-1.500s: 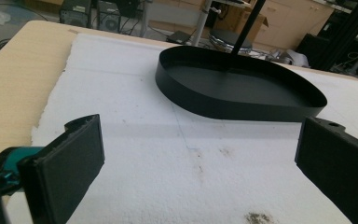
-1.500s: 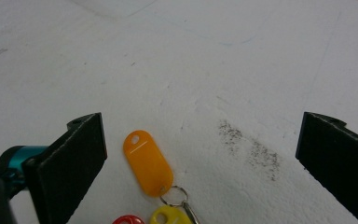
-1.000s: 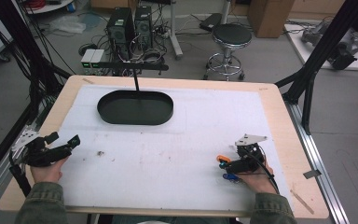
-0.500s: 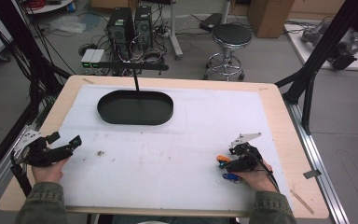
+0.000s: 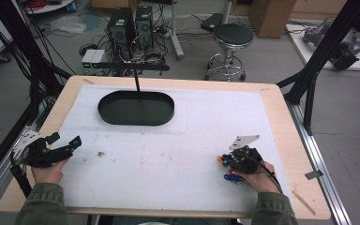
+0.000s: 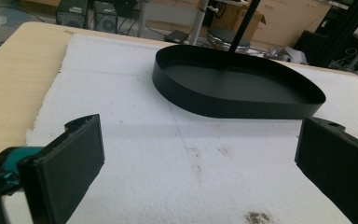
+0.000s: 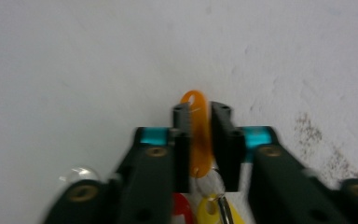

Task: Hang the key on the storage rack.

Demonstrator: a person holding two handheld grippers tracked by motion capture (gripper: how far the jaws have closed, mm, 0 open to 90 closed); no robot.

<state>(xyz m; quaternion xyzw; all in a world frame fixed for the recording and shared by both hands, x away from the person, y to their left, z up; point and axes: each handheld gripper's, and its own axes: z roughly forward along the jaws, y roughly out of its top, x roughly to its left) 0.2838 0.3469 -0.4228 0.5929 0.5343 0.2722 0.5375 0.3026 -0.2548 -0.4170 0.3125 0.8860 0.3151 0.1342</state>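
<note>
The right tongs [image 7: 200,135] are clenched on an orange key tag [image 7: 196,135], which stands edge-up between the 2 jaws, low over the white worktop [image 5: 178,154]; red and yellow tags [image 7: 209,207] hang beneath. The left tongs [image 6: 200,163] gape, released, facing the black tray [image 6: 242,88].

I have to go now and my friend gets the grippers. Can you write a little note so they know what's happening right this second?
Right gripper: shut on the orange tag of a bunch of key tags, near the table's front right; red and yellow tags hang below the jaws.
Left gripper: open, holding nothing, at the front left, pointing towards the black tray.
Black tray: at the back of the white mat, with nothing in it.
Done: tags gripped.
Left: probably carry the tags over and drop them in the tray.
</note>
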